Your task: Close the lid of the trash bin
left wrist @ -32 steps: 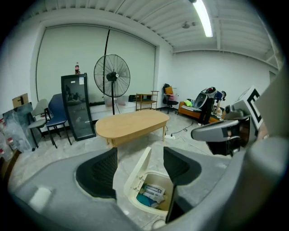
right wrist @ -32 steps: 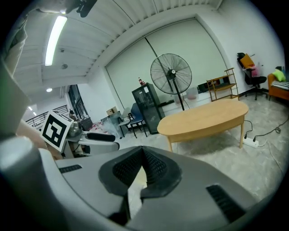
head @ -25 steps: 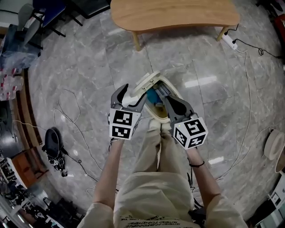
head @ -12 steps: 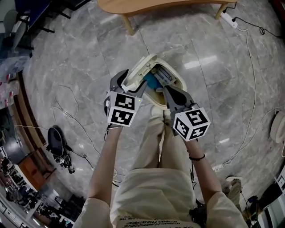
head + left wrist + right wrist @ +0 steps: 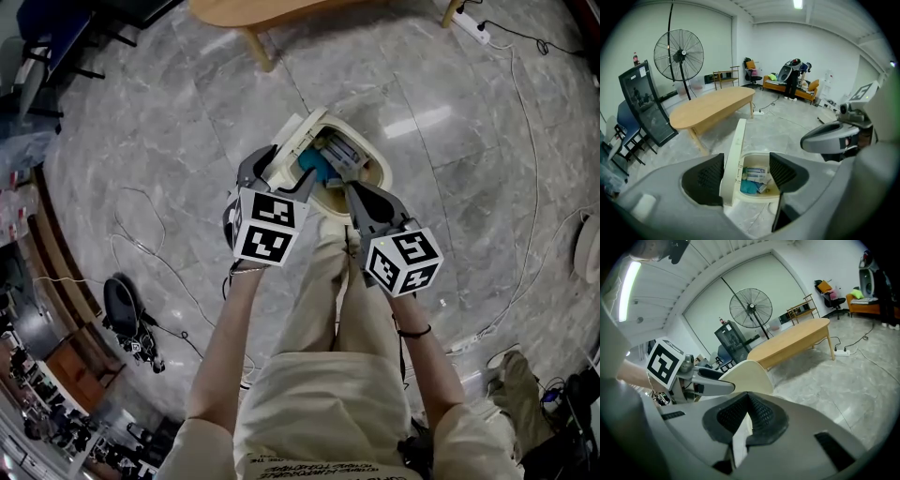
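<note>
A cream trash bin (image 5: 373, 161) stands on the marble floor with its lid (image 5: 292, 142) raised upright on the left. Inside lie a blue item (image 5: 751, 187) and a white box. My left gripper (image 5: 281, 176) is open, and the lid's edge (image 5: 735, 157) stands between its jaws, close to the left pad. My right gripper (image 5: 349, 189) hovers at the bin's near rim, its jaws shut tip to tip (image 5: 749, 397) with a cream strip showing below them. Beyond those jaws rise the lid's back (image 5: 747, 373) and the left gripper (image 5: 712, 385).
A wooden table (image 5: 253, 14) stands beyond the bin, with a power strip (image 5: 466, 28) and cable on the floor near it. A pedestal fan (image 5: 678, 49) and a dark panel (image 5: 644, 105) stand behind the table. Loose cables (image 5: 141, 234) lie at left. The person's legs (image 5: 328, 300) stand just before the bin.
The view has drawn nearer and the bin sits higher in frame. Both grippers have edged forward over the bin. The lid still stands upright.
</note>
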